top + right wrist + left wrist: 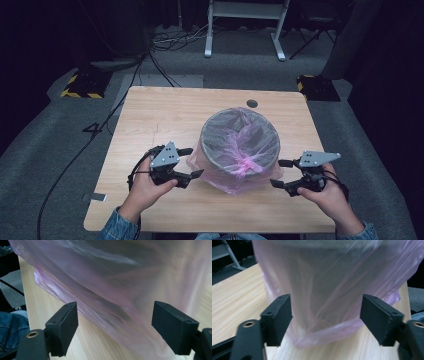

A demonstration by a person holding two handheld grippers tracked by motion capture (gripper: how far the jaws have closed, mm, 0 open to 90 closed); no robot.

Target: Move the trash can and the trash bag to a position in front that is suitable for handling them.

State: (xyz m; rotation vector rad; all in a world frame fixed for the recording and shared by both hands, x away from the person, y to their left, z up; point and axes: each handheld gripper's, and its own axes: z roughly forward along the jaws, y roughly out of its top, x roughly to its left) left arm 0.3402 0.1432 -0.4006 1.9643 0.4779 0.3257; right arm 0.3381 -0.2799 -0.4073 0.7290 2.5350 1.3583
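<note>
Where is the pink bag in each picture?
High view: the pink bag lines the round bin at the table's middle, between the two hand-held grippers.
Left gripper view: it fills the top and middle, hanging down the bin's side between the open jaws.
Right gripper view: it spreads across the top and right.
Shared landmark: the wooden table.

The person's left hand [145,187] holds the black two-jaw left gripper [191,162] near the wooden desk's [165,107] near-left edge, jaws spread wide, nothing pinched; the right hand [327,192] holds the black right gripper [278,173] near the near-right edge, jaws likewise apart; both point inward; denim sleeves [117,227] cover both forearms.
</note>
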